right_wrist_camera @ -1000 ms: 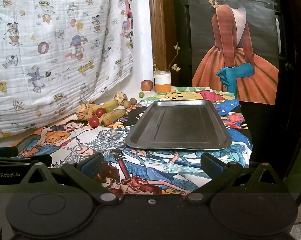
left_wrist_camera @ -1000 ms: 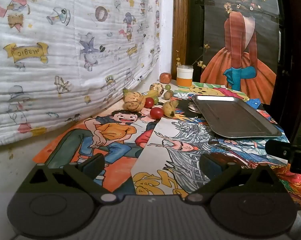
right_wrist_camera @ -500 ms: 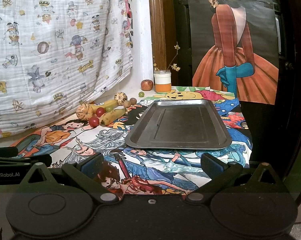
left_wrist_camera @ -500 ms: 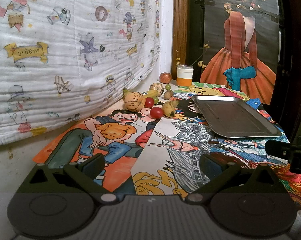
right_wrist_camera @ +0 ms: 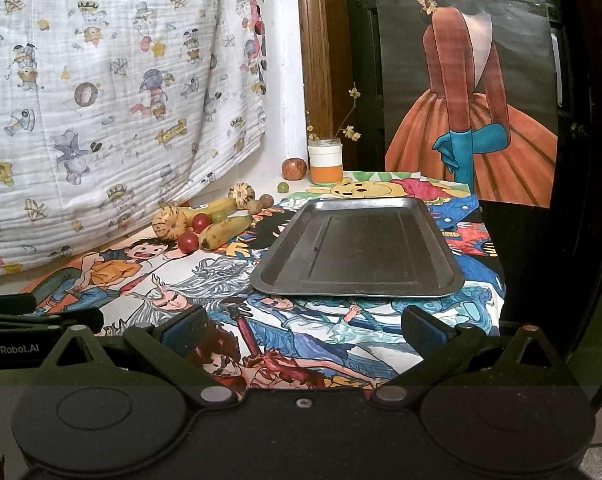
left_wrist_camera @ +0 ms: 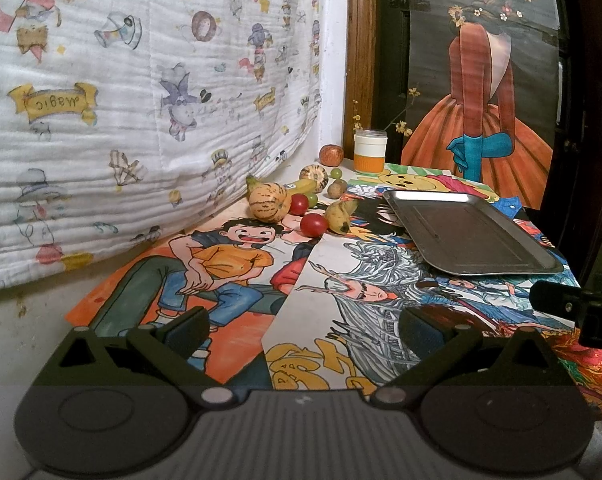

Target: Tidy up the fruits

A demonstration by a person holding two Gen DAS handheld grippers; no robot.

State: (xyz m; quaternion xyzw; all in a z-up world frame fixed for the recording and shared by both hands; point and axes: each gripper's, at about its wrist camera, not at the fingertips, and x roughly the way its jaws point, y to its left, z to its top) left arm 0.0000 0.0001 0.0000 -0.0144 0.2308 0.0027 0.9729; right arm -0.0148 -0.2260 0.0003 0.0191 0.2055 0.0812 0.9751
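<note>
Several fruits lie in a cluster at the far left of the table by the hanging cloth: a striped melon [left_wrist_camera: 269,202] [right_wrist_camera: 170,223], a red tomato [left_wrist_camera: 313,224] [right_wrist_camera: 188,242], a banana [left_wrist_camera: 341,216] [right_wrist_camera: 225,231], a second striped melon [right_wrist_camera: 241,195] and an apple [left_wrist_camera: 331,155] [right_wrist_camera: 294,168]. An empty metal tray [left_wrist_camera: 469,236] [right_wrist_camera: 357,248] lies to their right. My left gripper [left_wrist_camera: 301,328] is open and empty over the near table. My right gripper [right_wrist_camera: 301,326] is open and empty in front of the tray.
A white and orange jar [left_wrist_camera: 369,155] [right_wrist_camera: 325,161] stands at the back by the wooden door frame. The table is covered with cartoon posters. The table's right edge [right_wrist_camera: 497,264] drops off beside the tray. The other gripper shows at the left of the right wrist view [right_wrist_camera: 29,336].
</note>
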